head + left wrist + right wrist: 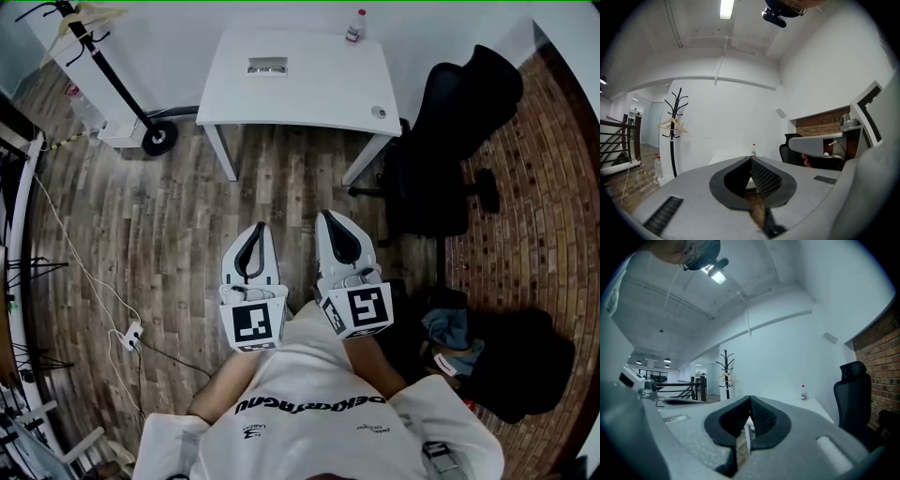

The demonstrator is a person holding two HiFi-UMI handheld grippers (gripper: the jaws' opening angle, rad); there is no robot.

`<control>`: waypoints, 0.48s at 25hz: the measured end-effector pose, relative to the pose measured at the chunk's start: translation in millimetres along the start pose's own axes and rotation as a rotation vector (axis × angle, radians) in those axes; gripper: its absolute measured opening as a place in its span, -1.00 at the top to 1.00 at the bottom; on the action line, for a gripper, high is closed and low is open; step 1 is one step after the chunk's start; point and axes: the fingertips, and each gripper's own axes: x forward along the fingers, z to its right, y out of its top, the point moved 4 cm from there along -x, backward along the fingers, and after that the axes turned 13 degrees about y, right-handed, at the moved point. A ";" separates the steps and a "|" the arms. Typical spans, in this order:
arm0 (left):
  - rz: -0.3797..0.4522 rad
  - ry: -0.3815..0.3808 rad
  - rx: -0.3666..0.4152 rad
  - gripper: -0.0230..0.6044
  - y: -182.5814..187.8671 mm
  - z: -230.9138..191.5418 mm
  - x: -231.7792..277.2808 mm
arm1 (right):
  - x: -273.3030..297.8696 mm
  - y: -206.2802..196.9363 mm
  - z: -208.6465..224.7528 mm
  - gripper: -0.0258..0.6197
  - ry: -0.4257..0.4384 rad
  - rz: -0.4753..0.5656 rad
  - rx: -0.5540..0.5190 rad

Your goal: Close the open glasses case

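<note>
The glasses case (267,66) is a small grey oblong lying on the far middle of the white table (309,103); it is too small to tell how its lid stands. Both grippers are held close to the person's chest, well short of the table and above the wooden floor. My left gripper (258,228) has its jaws pressed together with nothing between them, and its tips (751,158) meet in the left gripper view. My right gripper (330,216) is likewise shut and empty, with tips (750,398) touching. Neither gripper view shows the case.
A small bottle (356,25) stands at the table's far right edge, and a small round object (379,112) lies near its front right corner. A black office chair (450,141) stands right of the table. A coat stand (112,75) is at the left, and cables (103,291) run across the floor.
</note>
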 end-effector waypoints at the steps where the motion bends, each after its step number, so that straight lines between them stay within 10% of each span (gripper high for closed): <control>1: -0.007 -0.002 -0.001 0.94 -1.7 -2.8 5.4 | 5.9 -2.2 -0.1 0.92 0.003 -0.010 0.000; 12: -0.031 -0.010 0.004 0.94 -14.7 -25.4 64.7 | 63.9 -17.1 25.5 0.92 -0.018 -0.027 0.018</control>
